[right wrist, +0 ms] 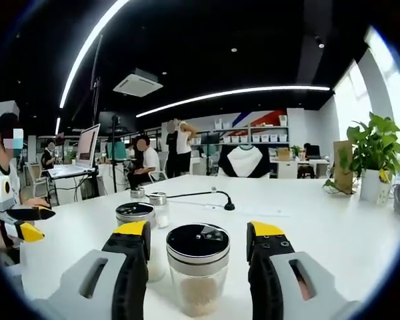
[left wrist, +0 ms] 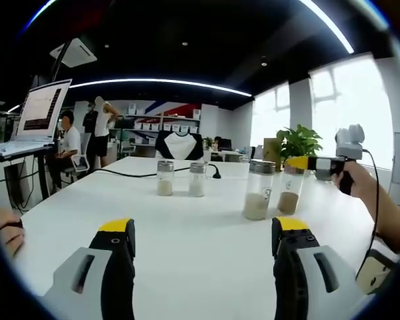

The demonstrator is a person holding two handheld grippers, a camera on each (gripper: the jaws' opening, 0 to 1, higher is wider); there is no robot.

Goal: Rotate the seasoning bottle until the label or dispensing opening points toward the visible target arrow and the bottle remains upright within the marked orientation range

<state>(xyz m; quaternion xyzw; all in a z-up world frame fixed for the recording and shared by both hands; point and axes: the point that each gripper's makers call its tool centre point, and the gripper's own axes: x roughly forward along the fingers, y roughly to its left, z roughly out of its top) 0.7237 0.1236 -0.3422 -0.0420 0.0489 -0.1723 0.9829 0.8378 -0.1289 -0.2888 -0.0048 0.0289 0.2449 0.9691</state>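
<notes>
Between right hand-held gripper jaws, bottle (base hidden)

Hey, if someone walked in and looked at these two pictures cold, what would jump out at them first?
Probably the clear glass seasoning jar with a black perforated lid, standing upright between the open yellow-tipped jaws of the right gripper. Next, four clear shaker jars with pale powder, such as, spread across the white table beyond the open left gripper. A leafy green potted plant stands at the table's far side by the windows.
</notes>
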